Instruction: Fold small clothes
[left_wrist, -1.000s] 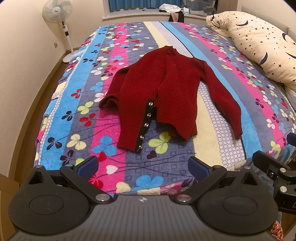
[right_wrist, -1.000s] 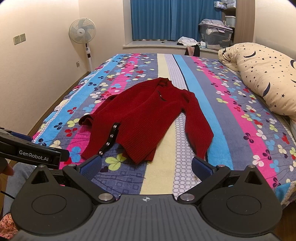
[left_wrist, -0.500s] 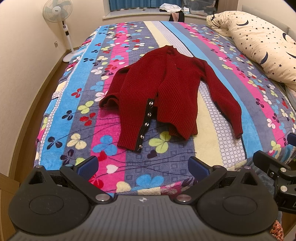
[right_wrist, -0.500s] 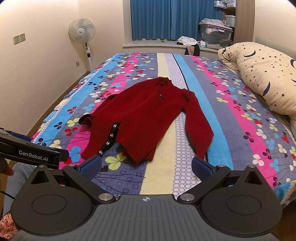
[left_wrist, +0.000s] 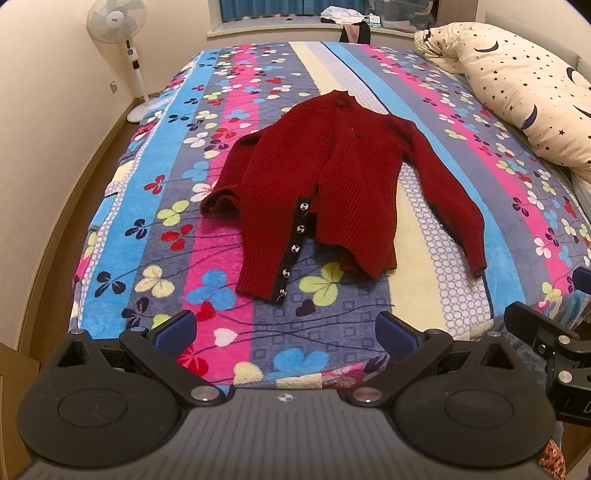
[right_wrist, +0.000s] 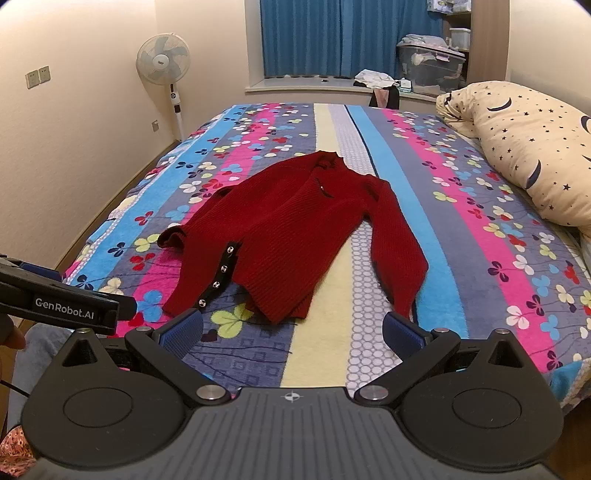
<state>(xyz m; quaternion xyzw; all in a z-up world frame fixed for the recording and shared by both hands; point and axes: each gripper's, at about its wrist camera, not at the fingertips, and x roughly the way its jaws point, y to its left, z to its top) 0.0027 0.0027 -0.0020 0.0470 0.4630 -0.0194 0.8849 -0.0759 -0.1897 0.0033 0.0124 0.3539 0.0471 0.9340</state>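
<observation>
Fleece, striped and flower-printed, covers the whole bed (left_wrist: 155, 177), and it is the first source of trouble: a plush blanket like this probably drags on knit, so any panel slid across it could bunch instead of folding flat. On it, at mid-bed, lies the red cardigan (left_wrist: 332, 177), collar toward the far end and hem toward the near edge, its front placket open at the bottom. Its right sleeve (left_wrist: 450, 199) runs long and straight toward the near right, while the left sleeve (left_wrist: 229, 184) is crumpled short beside the body; a fold begun before that sleeve is spread would likely lock the lump inside. The black button band (left_wrist: 295, 251) with its metal buttons could snag a fingertip or twist the front panel if pinched there.

Both tools hover off the near edge, well apart from the garment. The left gripper (left_wrist: 284, 330) has its jaws spread wide and holds nothing; the right gripper (right_wrist: 291, 328) is likewise wide open and empty. Reaching from this far risks a shallow, one-layer pinch.

Against the frames from a second ago, almost nothing differs: cardigan, sleeves and both tools sit where they were.
</observation>
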